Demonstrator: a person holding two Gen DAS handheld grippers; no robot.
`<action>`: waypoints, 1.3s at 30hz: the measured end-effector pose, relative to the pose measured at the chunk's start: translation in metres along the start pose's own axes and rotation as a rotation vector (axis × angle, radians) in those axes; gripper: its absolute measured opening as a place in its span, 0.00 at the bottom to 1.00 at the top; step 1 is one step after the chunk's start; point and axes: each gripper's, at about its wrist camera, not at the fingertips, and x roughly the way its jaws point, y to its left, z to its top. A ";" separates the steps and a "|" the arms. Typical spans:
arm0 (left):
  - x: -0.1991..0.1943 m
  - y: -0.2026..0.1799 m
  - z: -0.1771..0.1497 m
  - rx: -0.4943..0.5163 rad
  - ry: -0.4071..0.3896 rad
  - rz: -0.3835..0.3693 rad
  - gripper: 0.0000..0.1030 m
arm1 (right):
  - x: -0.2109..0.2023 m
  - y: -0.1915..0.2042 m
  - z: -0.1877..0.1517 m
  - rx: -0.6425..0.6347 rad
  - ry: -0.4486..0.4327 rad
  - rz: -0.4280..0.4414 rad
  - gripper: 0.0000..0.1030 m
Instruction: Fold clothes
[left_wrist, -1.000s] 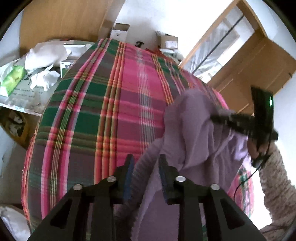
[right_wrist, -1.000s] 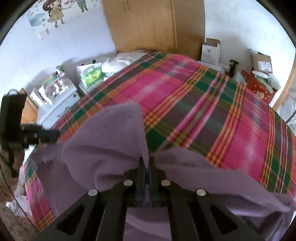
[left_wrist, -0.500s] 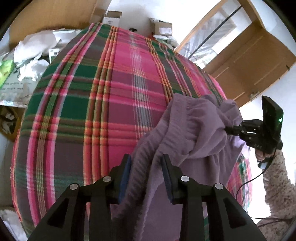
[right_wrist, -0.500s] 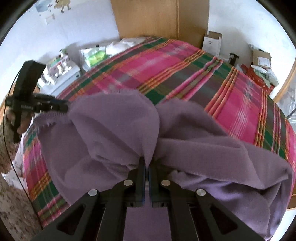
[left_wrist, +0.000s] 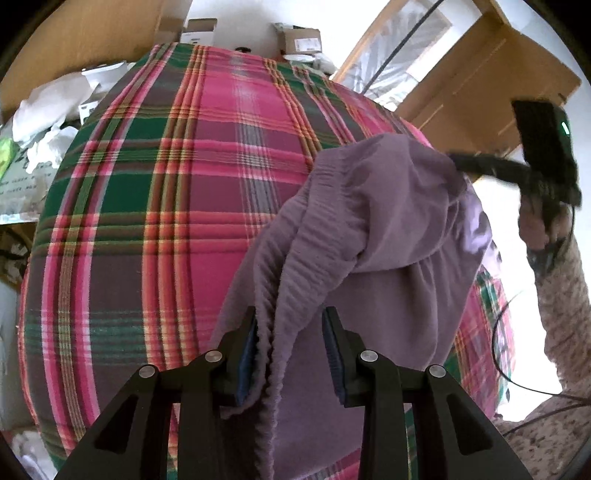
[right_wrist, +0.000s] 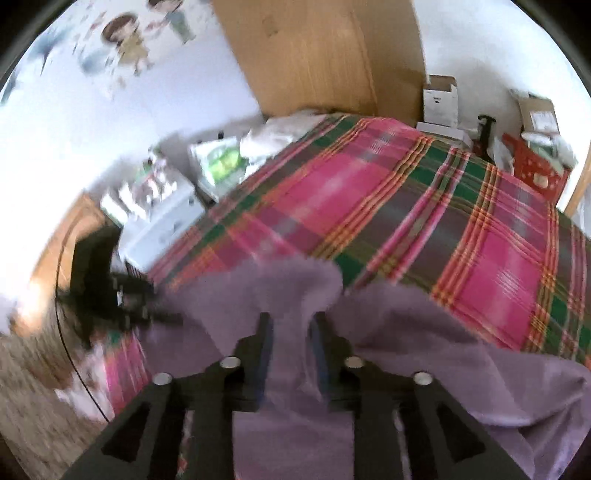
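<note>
A purple knit garment (left_wrist: 373, 221) lies bunched on the plaid bedspread (left_wrist: 155, 206), its ribbed hem running down between the fingers of my left gripper (left_wrist: 290, 317). Those jaws stand apart: the hem brushes the left pad, and the right pad (left_wrist: 332, 343) is bare. In the right wrist view, which is blurred, my right gripper (right_wrist: 291, 317) is open with a ridge of the garment (right_wrist: 424, 332) rising between its fingers. The left wrist view shows the right gripper (left_wrist: 458, 160) at the garment's far upper edge, held by a hand in a speckled sleeve (left_wrist: 565, 295). The left gripper (right_wrist: 162, 314) shows at the garment's left end.
A wooden wardrobe (right_wrist: 317, 55) stands behind the bed, with cardboard boxes (right_wrist: 439, 99) and a red box (right_wrist: 535, 166) on the floor past the far edge. A white bedside unit (right_wrist: 159, 210) and bags (left_wrist: 44, 110) crowd one side. A wooden door (left_wrist: 480, 81) is at the right.
My right gripper was shut on a fold of the garment and now stands open. The left jaws have widened slightly. Both grippers shifted, and the garment sagged lower over the bed.
</note>
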 end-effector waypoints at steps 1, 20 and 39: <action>0.001 -0.001 -0.001 -0.003 0.000 -0.003 0.34 | 0.005 -0.005 0.009 0.029 0.004 0.007 0.29; 0.002 -0.004 -0.009 -0.027 -0.020 -0.033 0.31 | 0.108 -0.008 0.032 0.069 0.263 0.137 0.09; -0.025 0.050 -0.018 -0.209 -0.146 -0.028 0.10 | 0.139 0.077 0.115 -0.279 0.038 -0.068 0.07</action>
